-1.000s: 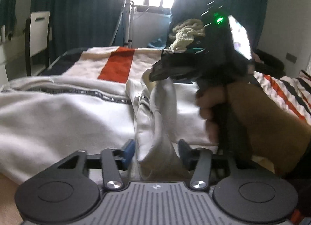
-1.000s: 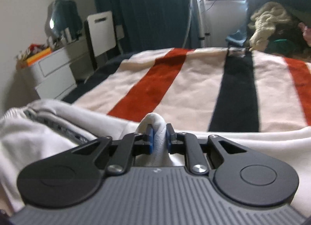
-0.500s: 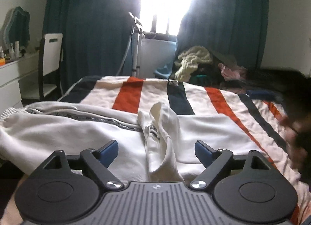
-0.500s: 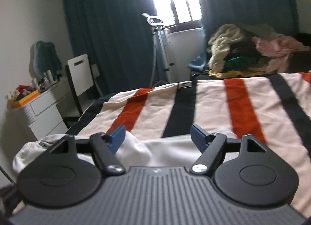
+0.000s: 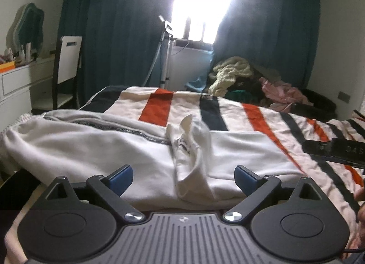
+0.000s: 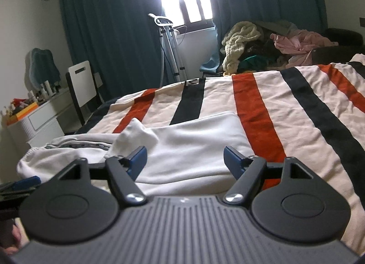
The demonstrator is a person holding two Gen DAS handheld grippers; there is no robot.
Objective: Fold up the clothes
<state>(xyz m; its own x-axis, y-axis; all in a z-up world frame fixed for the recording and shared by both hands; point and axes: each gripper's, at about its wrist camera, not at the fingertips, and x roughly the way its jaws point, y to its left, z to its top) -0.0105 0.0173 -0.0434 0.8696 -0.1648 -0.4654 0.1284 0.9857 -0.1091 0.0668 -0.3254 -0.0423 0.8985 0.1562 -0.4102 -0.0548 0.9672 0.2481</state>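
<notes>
A white garment with a dark lettered band [image 5: 95, 147] lies across the near side of the striped bed. A bunched fold of it [image 5: 189, 149] stands up in the middle. My left gripper [image 5: 183, 176] is open and empty, just in front of that fold. In the right wrist view the same garment [image 6: 194, 145] lies flat, its raised fold [image 6: 134, 136] at the left. My right gripper [image 6: 184, 159] is open and empty above the garment's near edge. Part of the right gripper [image 5: 335, 149] shows at the right edge of the left wrist view.
The bed has a cream blanket with red and black stripes [image 6: 285, 113]. A heap of clothes [image 6: 262, 42] lies beyond its far end. A white chair [image 5: 68, 63] and a white dresser [image 6: 36, 122] stand at the left. Dark curtains frame a bright window [image 5: 203, 6].
Both grippers have opened and let go of the white garment, then drawn back from it. The lifted fold has dropped onto the bed. The right gripper has moved off to the right.
</notes>
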